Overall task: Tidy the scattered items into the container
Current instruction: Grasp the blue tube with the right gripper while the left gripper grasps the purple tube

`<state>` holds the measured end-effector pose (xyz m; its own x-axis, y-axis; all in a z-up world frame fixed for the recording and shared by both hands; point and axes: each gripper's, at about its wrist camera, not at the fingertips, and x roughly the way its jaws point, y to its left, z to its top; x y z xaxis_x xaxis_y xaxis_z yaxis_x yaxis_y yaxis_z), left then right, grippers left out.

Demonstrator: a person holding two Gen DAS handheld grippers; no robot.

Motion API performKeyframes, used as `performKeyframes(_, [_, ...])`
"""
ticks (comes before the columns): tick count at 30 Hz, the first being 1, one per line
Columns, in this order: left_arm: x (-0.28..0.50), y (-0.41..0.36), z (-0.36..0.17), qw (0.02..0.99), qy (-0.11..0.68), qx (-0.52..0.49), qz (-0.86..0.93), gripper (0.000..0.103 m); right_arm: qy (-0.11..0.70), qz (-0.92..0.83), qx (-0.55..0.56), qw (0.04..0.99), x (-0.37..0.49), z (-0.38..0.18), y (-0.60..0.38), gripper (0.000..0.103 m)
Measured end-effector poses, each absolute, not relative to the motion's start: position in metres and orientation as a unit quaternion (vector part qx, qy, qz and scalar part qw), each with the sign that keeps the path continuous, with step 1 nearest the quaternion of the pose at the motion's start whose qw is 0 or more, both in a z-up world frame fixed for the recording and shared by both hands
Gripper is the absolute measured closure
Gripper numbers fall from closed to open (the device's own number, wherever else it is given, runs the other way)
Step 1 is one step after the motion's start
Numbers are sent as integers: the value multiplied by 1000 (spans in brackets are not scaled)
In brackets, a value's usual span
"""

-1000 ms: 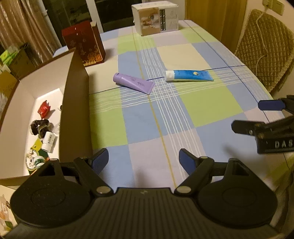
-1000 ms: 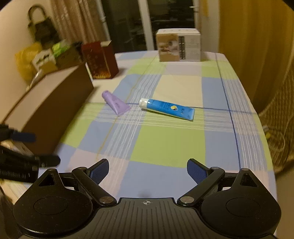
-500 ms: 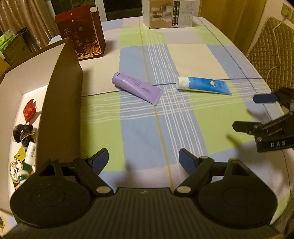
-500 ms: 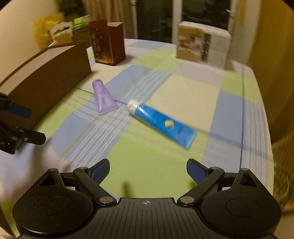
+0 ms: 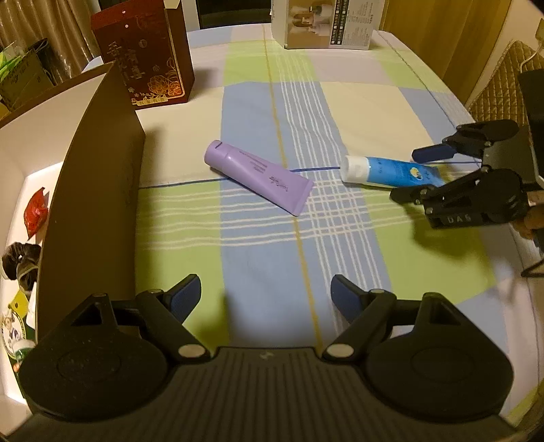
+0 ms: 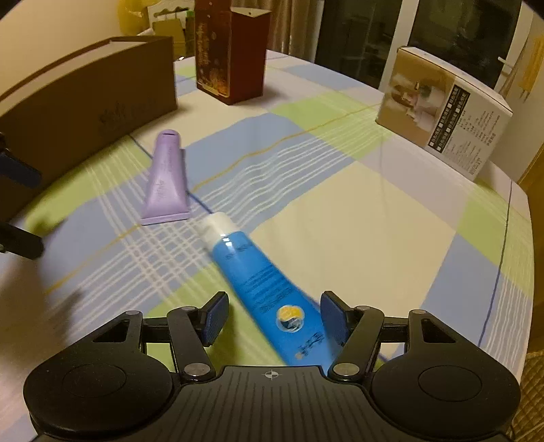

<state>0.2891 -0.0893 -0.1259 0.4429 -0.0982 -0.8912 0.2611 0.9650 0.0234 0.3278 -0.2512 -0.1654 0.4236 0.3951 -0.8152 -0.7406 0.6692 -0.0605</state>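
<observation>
A blue tube (image 6: 251, 272) with a white cap lies on the checked tablecloth, its flat tail between the fingers of my right gripper (image 6: 275, 316). The jaws are open around the tail, with a gap on the left side. From the left wrist view, the same right gripper (image 5: 416, 175) straddles the blue tube (image 5: 384, 170). A purple tube (image 5: 258, 176) (image 6: 166, 180) lies just left of it. My left gripper (image 5: 265, 295) hangs open and empty over the cloth, beside the brown container box (image 5: 91, 190) (image 6: 85, 95).
Small items lie inside the box, among them a red wrapper (image 5: 35, 212) and a dark scrunchie (image 5: 20, 258). A dark red gift box (image 5: 142, 57) and a beige carton (image 5: 326, 23) stand at the far end. A quilted chair (image 5: 503, 78) is at the right.
My right gripper has moved forward and down over the blue tube's tail, and its jaws have narrowed. The left gripper has drifted forward toward the purple tube.
</observation>
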Motion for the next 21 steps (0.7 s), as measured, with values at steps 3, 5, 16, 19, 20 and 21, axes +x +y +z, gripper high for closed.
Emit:
performKeyframes(3, [294,-89,-128,847,515,83,-107,23,419,354,-185,815,336,-170,-258,39])
performKeyframes(5, [298,-90,-128,848,512,82,-108,23,426,359,-173,812,337,-169,-260,53])
performKeyframes(16, [329,-104,-130,857,499,76,-104,31,469,197,-105,855,304,-159,-274,62])
performKeyframes(19, [348,-108,-133,860,498,62,-94,32,460,161,-60,871,286,-158,-284,62])
performKeyframes(20, [355,-109,-134,863,494,61,-84,33,456,157,-47,875,282,-158,-287,62])
performKeyframes(21, [364,-110,-136,866,492,60,-72,33,453,155,-38,877,277,-158,-288,62])
